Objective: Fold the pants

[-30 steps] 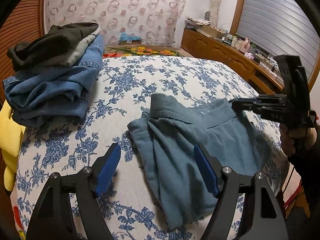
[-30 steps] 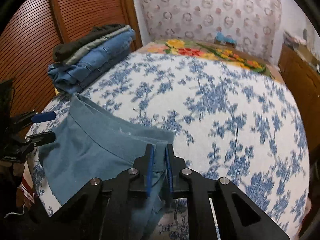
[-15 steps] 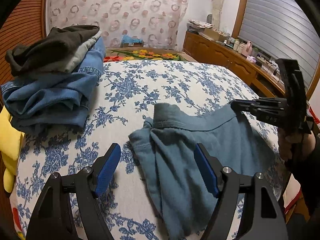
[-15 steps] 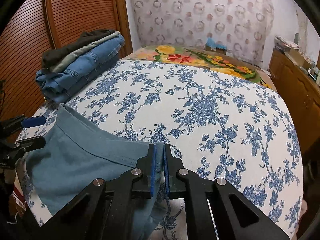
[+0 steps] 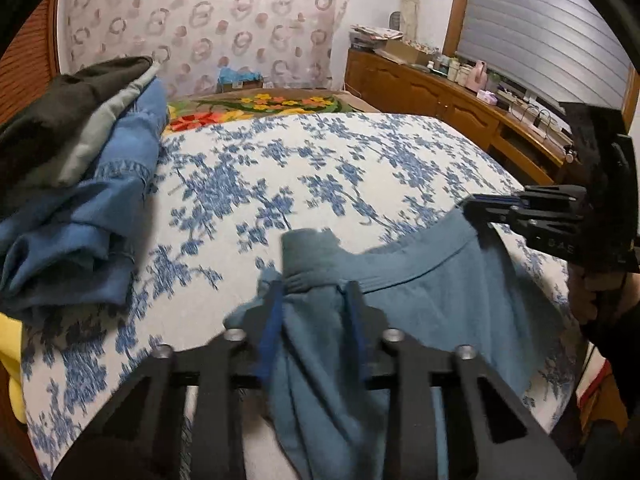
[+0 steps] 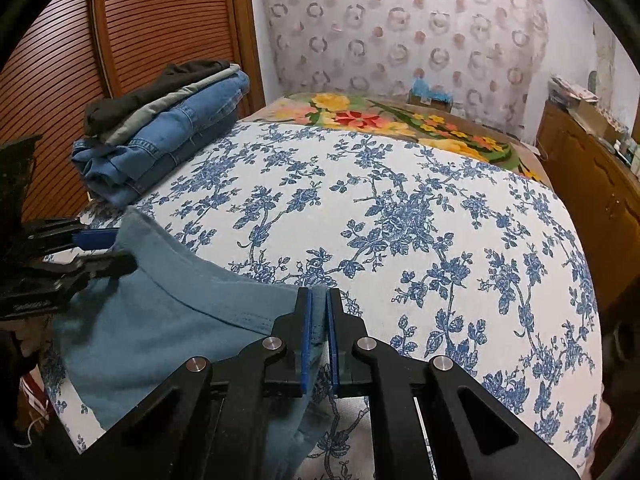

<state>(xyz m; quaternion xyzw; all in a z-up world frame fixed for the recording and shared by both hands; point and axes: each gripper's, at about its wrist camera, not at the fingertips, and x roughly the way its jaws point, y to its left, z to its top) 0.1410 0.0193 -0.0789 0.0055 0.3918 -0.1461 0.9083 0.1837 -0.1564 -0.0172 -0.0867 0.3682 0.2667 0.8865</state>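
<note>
Teal cotton pants, waistband strung crosswise between both claws above the blue-floral bedspread. Left gripper: half-closed around the bunched waistband end. Right gripper: clamped narrow on the opposite end.

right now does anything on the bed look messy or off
The teal pants are bunched and wrinkled at the waistband corner between the left gripper fingers, not flat. The stack of folded jeans at the bed's edge looks tidy. Nothing spilled or damaged.

pants lower legs cut off by frame bottom.
</note>
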